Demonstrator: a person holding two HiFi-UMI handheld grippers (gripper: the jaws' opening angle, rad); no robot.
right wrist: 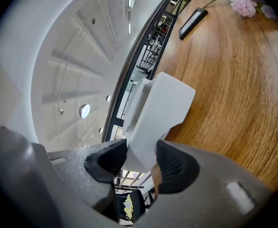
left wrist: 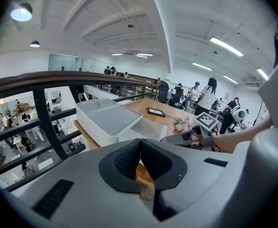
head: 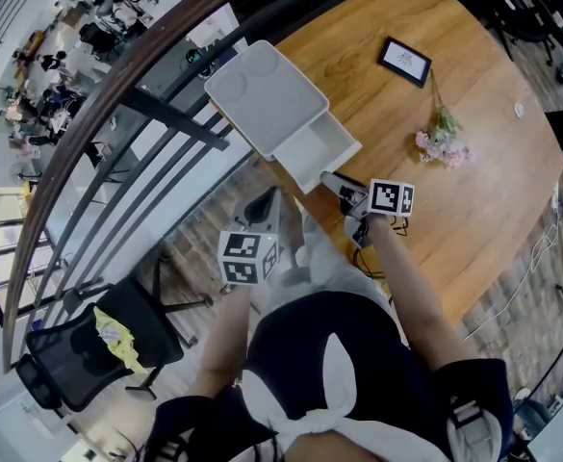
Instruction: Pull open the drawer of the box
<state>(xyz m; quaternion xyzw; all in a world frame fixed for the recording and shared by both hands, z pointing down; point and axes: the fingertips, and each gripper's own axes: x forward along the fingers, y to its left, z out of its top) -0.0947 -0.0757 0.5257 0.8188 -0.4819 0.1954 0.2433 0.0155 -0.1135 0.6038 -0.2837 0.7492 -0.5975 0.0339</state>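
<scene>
While the right gripper (right wrist: 134,158) is pinching the front edge of the white drawer (head: 315,147), the drawer is sticking out of the box (head: 262,94) toward 5 o'clock on the wooden table (head: 454,210). At 8 o'clock, the left gripper (left wrist: 139,147) is hanging with jaws pressed together, holding nothing.

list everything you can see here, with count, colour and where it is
table: one, brown wood, round, under the rest
box: one, white, table edge by the railing
drawer: one, white, pulled out of the box
picture frame: one, black, far side of table
flowers: one sprig, pink, lying near the frame
railing: one, dark, left of table
office chair: one, black, floor below
people: several, background
left gripper: one, grey, jaws together, empty
right gripper: one, grey, closed on the drawer's edge
</scene>
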